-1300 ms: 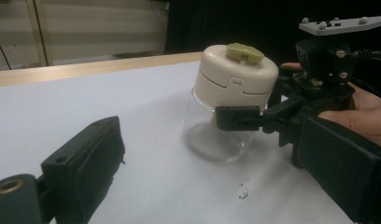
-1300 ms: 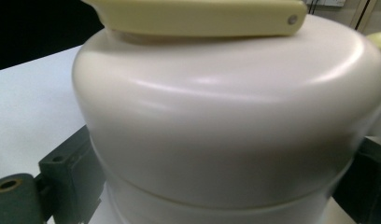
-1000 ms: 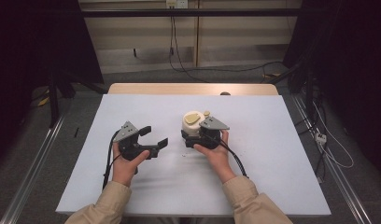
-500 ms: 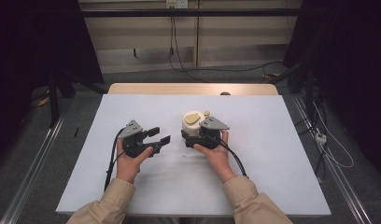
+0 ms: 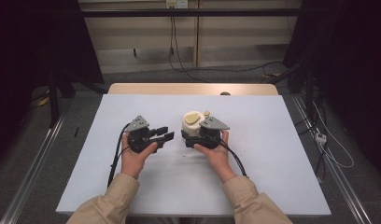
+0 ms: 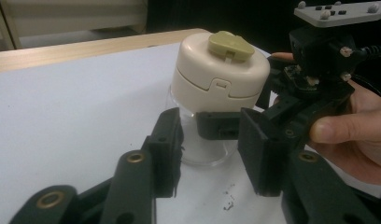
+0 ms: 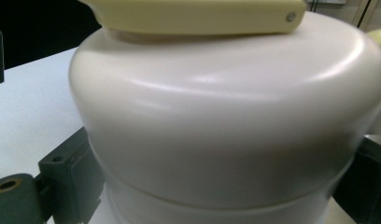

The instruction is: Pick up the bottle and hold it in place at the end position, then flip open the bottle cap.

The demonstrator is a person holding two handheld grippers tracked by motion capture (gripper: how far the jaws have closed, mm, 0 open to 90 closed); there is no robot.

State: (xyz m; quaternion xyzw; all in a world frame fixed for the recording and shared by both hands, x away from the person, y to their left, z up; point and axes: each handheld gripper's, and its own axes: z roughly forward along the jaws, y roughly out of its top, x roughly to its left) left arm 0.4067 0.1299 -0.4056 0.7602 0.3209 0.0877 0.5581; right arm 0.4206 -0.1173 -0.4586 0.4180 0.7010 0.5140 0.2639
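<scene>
Right claw [image 5: 191,138] clamps jar [image 5: 192,124] mid-table; left claw [image 5: 166,136] agape, empty, beside.

High view overlooks table [image 5: 272,140]; gripper views face the jar [image 6: 216,79] closely.

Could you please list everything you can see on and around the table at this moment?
Container: one, cream lid over a clear base, centre of the table, between the right gripper's jaws.
Lid tab: one, olive-yellow, on top of the container's lid.
Table: one, white top with a wooden far edge.
Cables: several, dark, on the floor beyond the table.
Left gripper: one, black, left of the container, jaws apart and aimed at it.
Right gripper: one, black with a grey plate, jaws around the container's base.
Hands: two, one on each gripper, in tan sleeves.
</scene>
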